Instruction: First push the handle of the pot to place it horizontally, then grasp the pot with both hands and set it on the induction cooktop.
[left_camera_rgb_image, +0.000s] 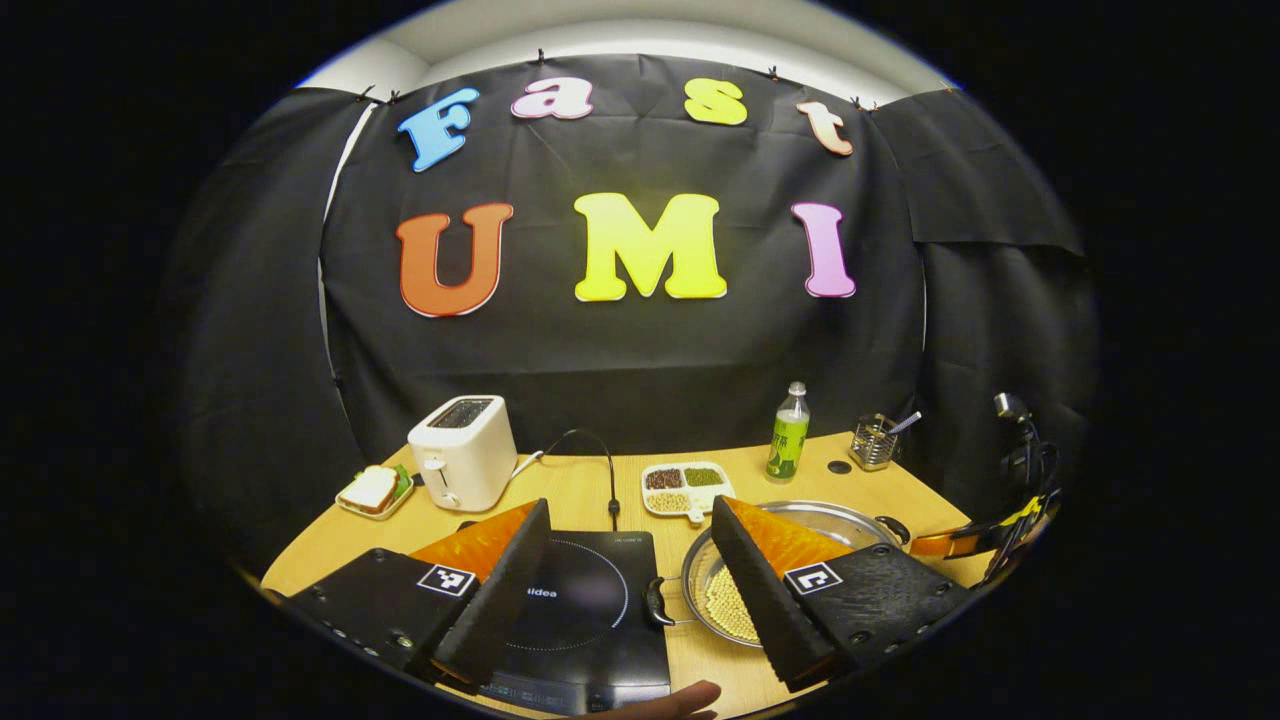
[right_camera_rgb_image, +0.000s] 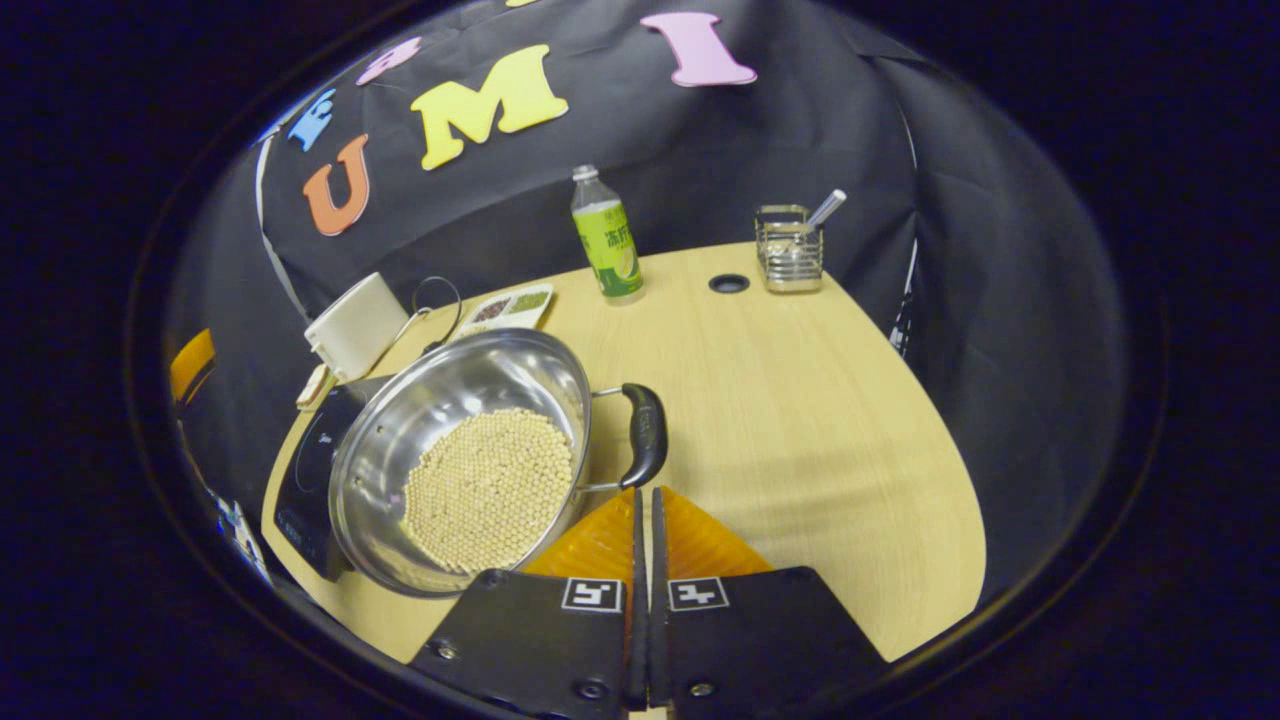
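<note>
Pushing step: your right tongs (right_camera_rgb_image: 645, 500), clenched empty, touch the pot (right_camera_rgb_image: 470, 455) handle (right_camera_rgb_image: 645, 435); left tongs (left_camera_rgb_image: 625, 590) hang released above the cooktop (left_camera_rgb_image: 590, 620). Next, nudge sideways.

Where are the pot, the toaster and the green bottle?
pot (right_camera_rgb_image: 480, 400), right gripper view, bare inner wall above the beans.
toaster (left_camera_rgb_image: 465, 455), left gripper view, its front face.
green bottle (right_camera_rgb_image: 612, 250), right gripper view, its label.

Wall: you work before black cloth (left_camera_rgb_image: 640, 350) hung by clips, creased in places.
Ceiling: pale strip (left_camera_rgb_image: 640, 30) above the cloth.
Table: light wood top (right_camera_rgb_image: 800, 400), curved edge, one round cable hole (right_camera_rgb_image: 729, 283) near the back.
Light: even, indoor.
</note>
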